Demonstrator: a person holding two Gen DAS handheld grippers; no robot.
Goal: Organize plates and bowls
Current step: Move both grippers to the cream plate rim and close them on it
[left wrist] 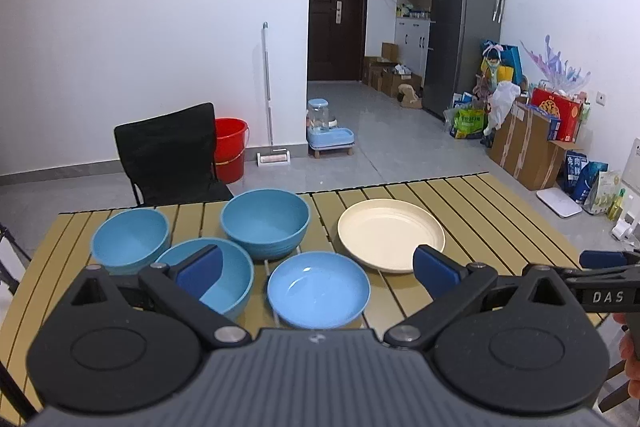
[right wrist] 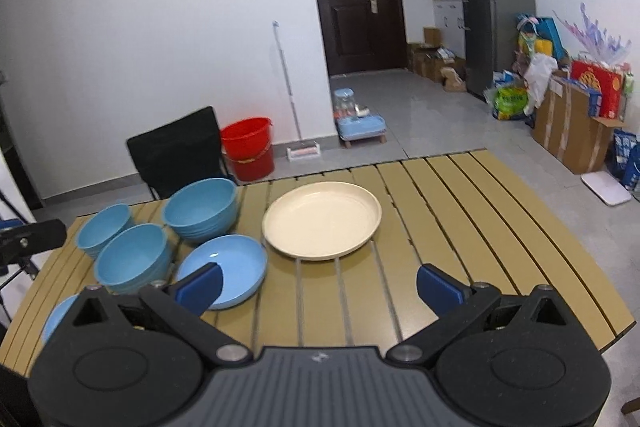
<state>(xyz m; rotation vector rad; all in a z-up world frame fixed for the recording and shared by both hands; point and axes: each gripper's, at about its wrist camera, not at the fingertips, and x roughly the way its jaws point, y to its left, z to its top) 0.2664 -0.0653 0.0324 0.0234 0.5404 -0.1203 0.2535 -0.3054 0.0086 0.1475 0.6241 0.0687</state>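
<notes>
Both the left gripper (left wrist: 316, 265) and right gripper (right wrist: 318, 285) are held spread apart, empty, above the tabletop's (right wrist: 460, 211) near edge, presumably readied for the blue bowls (left wrist: 264, 223) and cream plate (right wrist: 322, 225).

Ahead of my tools: plain white wall (left wrist: 140, 7), grey tiled floor (left wrist: 400, 139). Dark brown panelled door (left wrist: 336, 7) straight ahead, tall grey fridge (left wrist: 460, 27) to its right. Black folding chair (left wrist: 168, 155) beyond slatted olive tabletop (right wrist: 480, 227), round red plastic bucket (left wrist: 230, 149) behind it. Brown cardboard boxes (left wrist: 528, 147) far right. Even indoor light.
</notes>
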